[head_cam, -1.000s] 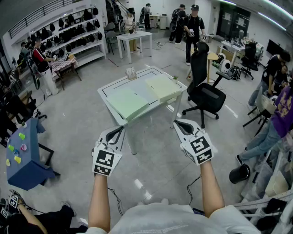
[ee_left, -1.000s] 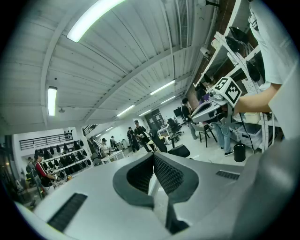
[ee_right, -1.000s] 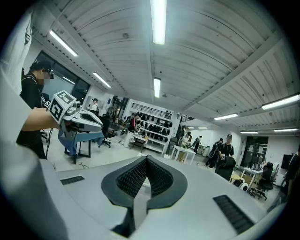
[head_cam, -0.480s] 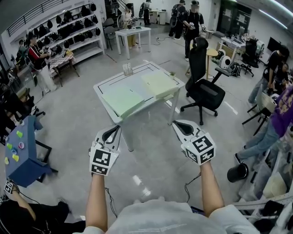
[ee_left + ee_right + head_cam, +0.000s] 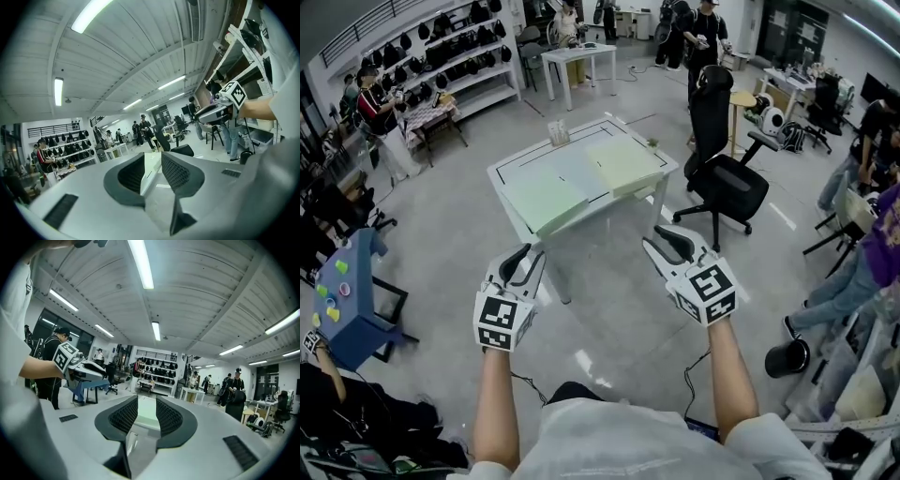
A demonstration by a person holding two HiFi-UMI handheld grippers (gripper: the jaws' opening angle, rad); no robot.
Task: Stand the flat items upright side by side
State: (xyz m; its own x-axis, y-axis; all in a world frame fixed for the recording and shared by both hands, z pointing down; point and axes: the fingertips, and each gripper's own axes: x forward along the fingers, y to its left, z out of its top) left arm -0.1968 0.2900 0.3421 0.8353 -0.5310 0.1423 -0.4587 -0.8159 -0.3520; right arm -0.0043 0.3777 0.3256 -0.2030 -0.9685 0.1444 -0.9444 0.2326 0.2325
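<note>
Head view showed you holding left gripper (image 5: 528,253) and right gripper (image 5: 660,240) short of the table (image 5: 508,172), jaws just opening slightly, empty, presumably readying for its flat green items (image 5: 546,199).

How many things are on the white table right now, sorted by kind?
Pale green flat items: 2
Small clear holder, back edge: 1
Small green object, right edge, too small to identify: 1
Total: 4
</note>
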